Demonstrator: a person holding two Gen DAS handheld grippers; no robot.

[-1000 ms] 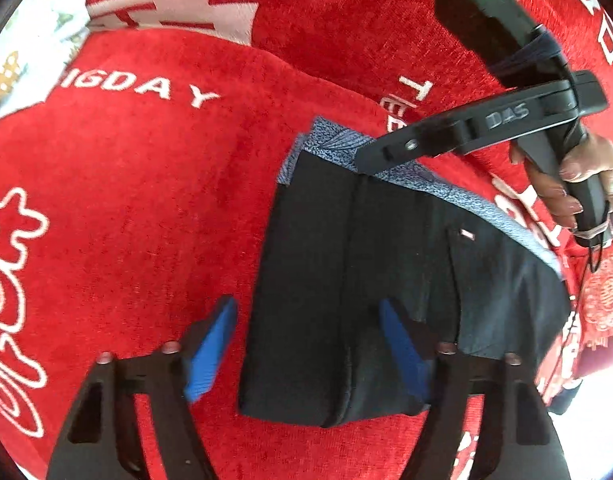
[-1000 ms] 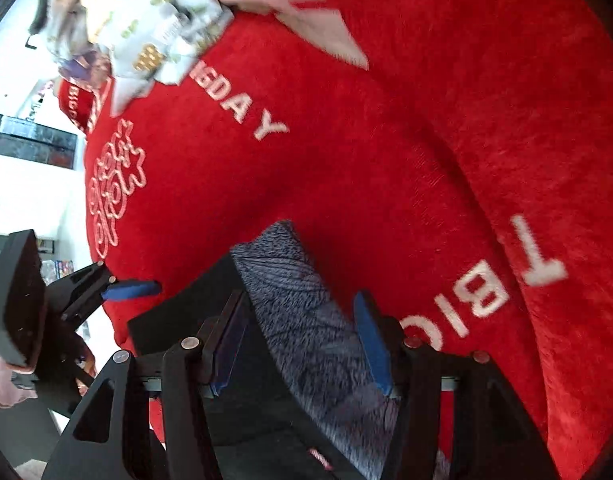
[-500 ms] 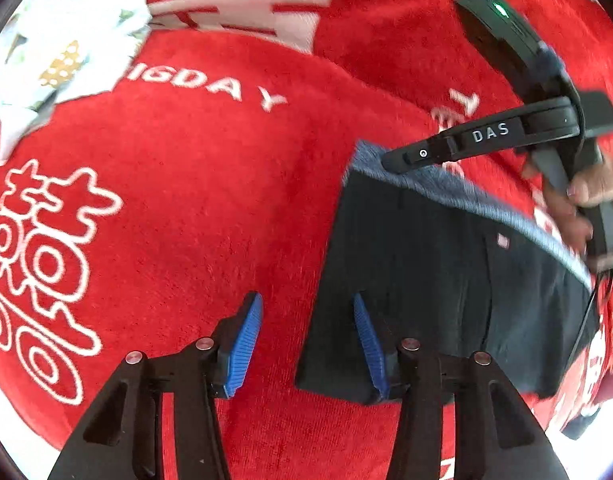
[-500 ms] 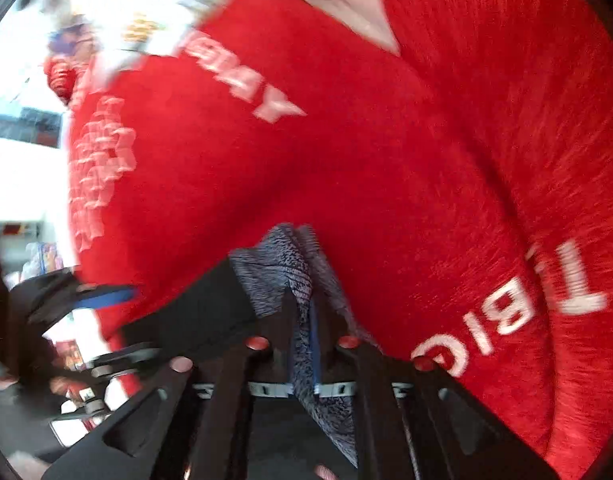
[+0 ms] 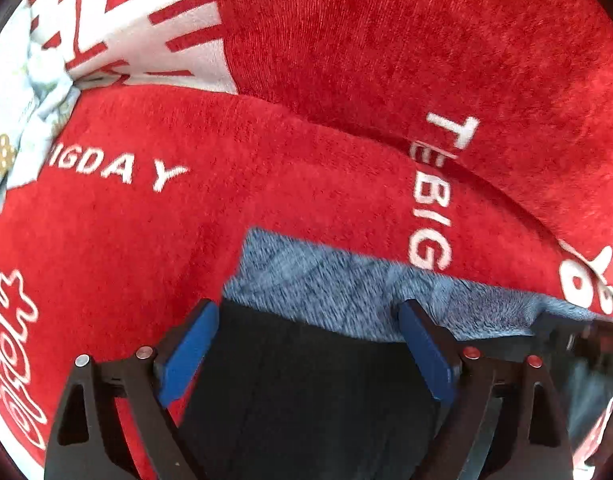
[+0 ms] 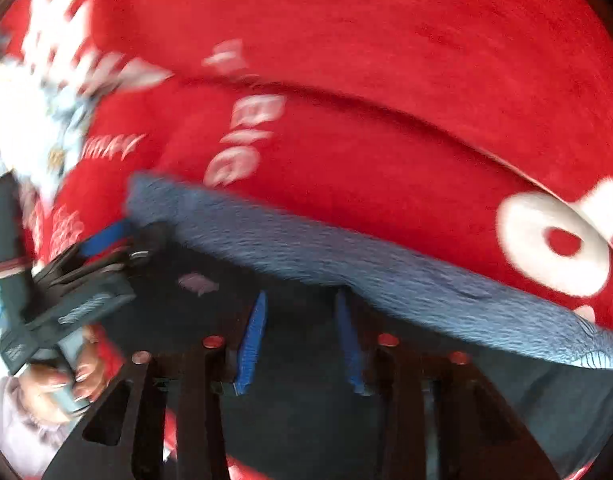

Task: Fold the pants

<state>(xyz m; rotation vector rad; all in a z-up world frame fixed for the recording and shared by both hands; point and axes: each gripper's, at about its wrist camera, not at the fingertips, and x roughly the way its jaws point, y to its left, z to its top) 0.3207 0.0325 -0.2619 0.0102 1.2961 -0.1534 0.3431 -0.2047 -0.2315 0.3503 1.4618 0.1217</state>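
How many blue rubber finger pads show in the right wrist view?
3. Two pads on the right gripper, bottom centre over the dark folded pants; one on the left gripper, left edge, its second possibly hidden. Both jaws have just been opening, pants between, unpinched.

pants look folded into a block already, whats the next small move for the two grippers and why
Probably lift both grippers straight up and clear. The black pants lie as a compact block on the red blanket, grey lining showing along the far edge. The left gripper, jaws just opened wide, straddles them without pinching; the right gripper, jaws just reopened a little, grips nothing.
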